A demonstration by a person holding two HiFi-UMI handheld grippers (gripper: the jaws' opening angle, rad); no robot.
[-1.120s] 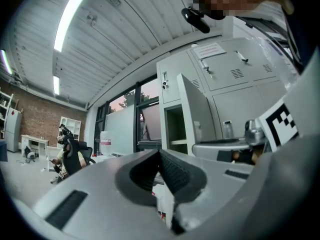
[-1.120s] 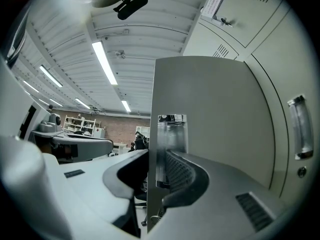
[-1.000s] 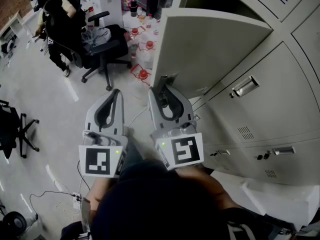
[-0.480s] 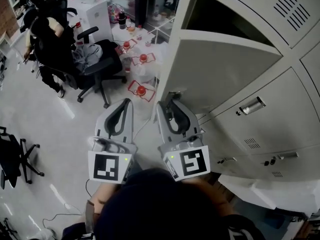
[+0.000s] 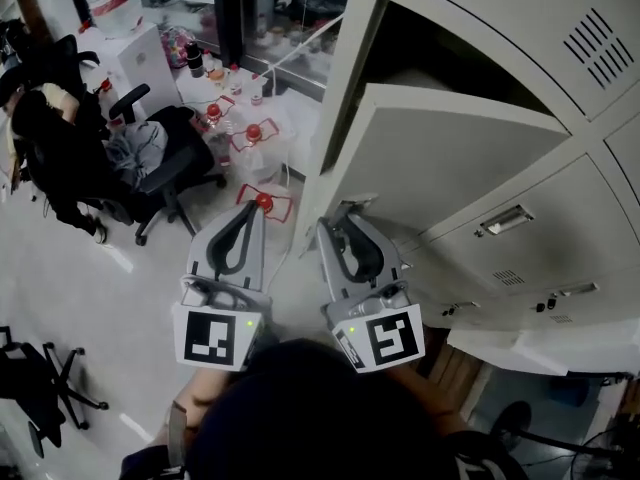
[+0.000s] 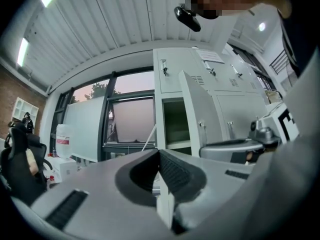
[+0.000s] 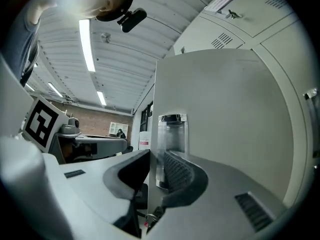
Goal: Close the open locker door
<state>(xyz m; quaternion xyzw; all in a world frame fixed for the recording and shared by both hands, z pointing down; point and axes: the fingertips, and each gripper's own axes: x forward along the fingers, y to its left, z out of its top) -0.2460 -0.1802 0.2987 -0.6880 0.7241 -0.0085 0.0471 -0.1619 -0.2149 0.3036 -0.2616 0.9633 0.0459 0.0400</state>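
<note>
As we face the bank of grey lockers, the locker door hangs half open, swung out from its dark compartment. Our right gripper straddles the door's free edge beside the recessed handle, its jaws just closing narrow onto the panel. Our left gripper, jaws together and empty, hovers just beside it, clear of the door.
</note>
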